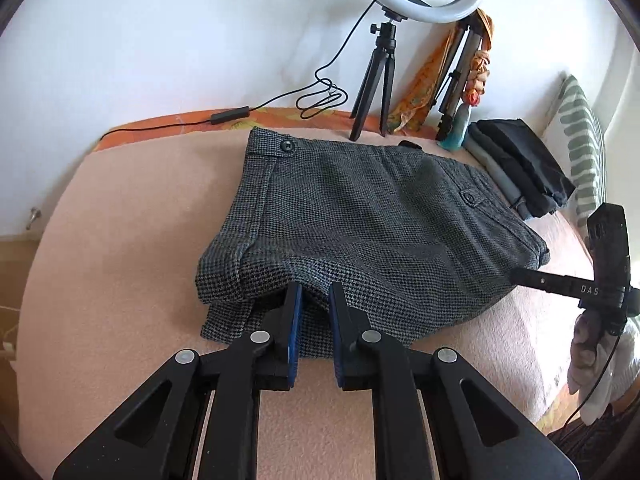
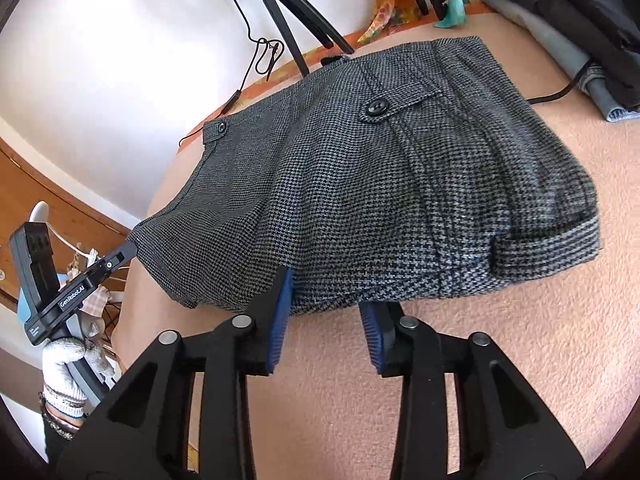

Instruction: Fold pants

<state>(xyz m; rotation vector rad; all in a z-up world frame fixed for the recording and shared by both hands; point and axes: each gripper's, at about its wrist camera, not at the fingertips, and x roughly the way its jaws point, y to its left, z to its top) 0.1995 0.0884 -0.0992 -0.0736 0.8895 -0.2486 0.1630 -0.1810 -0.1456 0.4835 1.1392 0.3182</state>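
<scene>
The grey houndstooth pants lie folded into a thick bundle on the pink blanket, also in the right wrist view. My left gripper is at the near fold edge, its jaws a little apart with cloth between the blue pads. My right gripper is open wide at the bundle's near edge, its fingertips tucked under the overhanging cloth. Each gripper shows in the other's view, the right one at the bundle's right edge, the left one at its left corner.
A ring light on a black tripod with a trailing cable stands at the back. A stack of dark folded clothes lies at the back right, beside a striped pillow. The pink blanket covers the bed.
</scene>
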